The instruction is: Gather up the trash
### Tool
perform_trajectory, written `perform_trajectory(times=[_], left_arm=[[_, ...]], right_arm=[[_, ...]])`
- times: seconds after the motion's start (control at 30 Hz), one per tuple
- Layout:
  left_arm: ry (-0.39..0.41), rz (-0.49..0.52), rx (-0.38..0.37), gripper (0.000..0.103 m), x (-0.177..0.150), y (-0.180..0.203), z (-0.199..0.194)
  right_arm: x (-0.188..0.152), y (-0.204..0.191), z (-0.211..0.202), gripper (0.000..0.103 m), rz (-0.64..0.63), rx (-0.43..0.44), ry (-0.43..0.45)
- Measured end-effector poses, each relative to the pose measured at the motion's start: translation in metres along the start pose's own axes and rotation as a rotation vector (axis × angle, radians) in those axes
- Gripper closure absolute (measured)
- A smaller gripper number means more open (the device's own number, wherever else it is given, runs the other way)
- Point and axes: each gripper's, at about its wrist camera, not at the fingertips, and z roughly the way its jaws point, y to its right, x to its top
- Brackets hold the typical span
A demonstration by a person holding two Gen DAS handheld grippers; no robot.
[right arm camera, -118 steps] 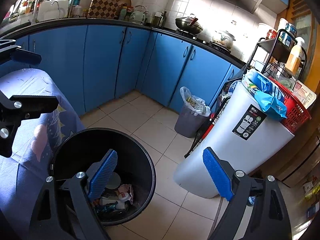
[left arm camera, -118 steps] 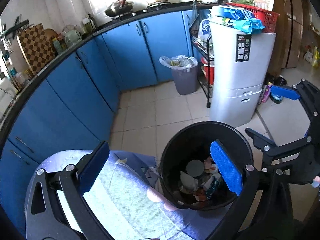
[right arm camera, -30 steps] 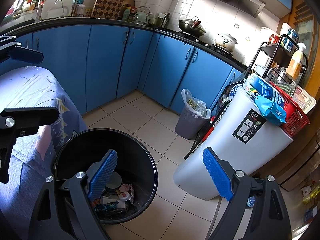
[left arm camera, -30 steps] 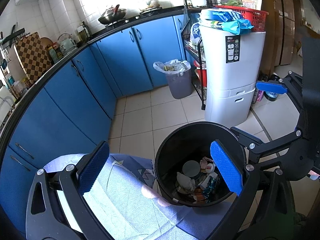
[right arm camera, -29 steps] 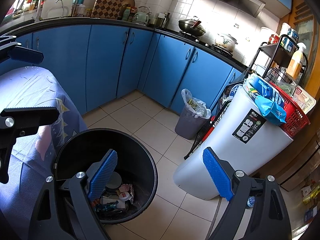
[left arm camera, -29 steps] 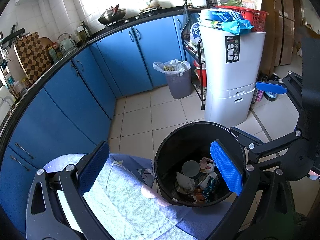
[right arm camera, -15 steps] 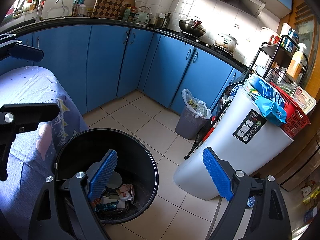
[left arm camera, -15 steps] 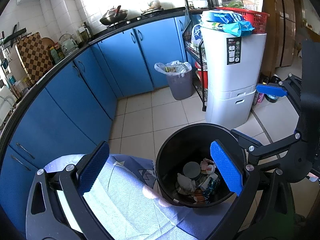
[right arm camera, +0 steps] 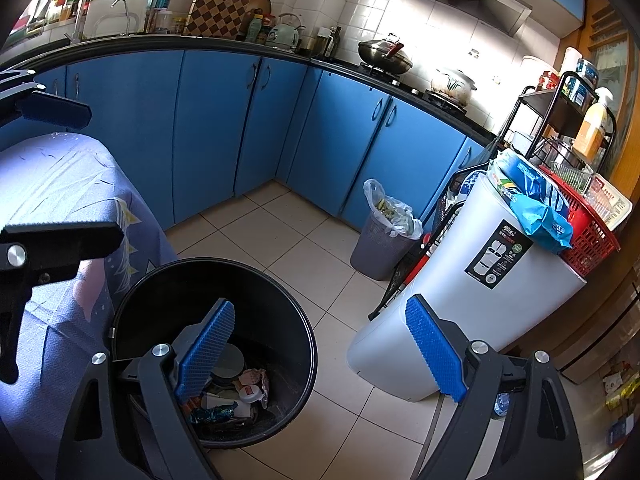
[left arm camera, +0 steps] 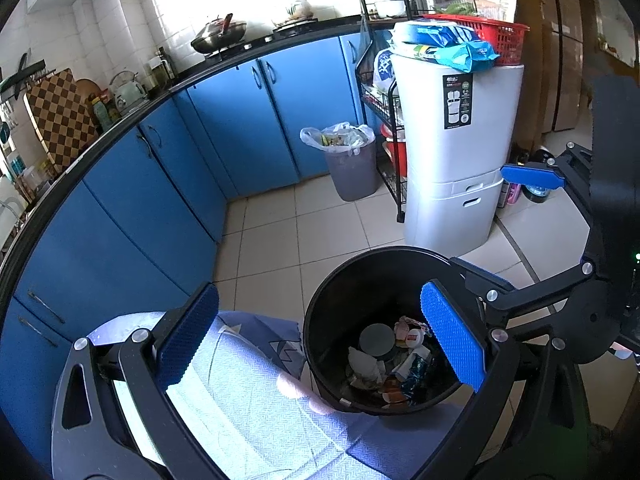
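A round black trash bin (left arm camera: 348, 280) stands on the tiled floor beside a table with a lilac cloth (left arm camera: 256, 408). It holds trash (left arm camera: 396, 360): a grey lid, crumpled paper and wrappers. My left gripper (left arm camera: 320, 336) is open and empty, above the table edge and the bin. My right gripper (right arm camera: 320, 352) is open and empty, above the bin's right rim (right arm camera: 308, 344); the trash (right arm camera: 236, 392) lies below its left finger. Each gripper shows in the other's view.
Blue kitchen cabinets (left arm camera: 248, 120) curve along the wall. A grey bin with a plastic bag (left arm camera: 352, 160) stands by a wire rack. A tall white container (left arm camera: 452, 152) carries a red basket and blue packets. Tiled floor lies between them.
Both grippers stay open and empty over the bin. The left view has drifted slightly; the bin and trash have not moved.
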Motion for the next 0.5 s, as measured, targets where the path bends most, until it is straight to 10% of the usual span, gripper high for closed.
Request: perform_trajectory(times=[0.5], left_arm=[[-0.002,0.042,-0.001,0.004,-0.0042,0.0088,-0.0021]], right_arm=[[0.0007,0.0024,-0.0028,0.018,-0.003,-0.002,0.002]])
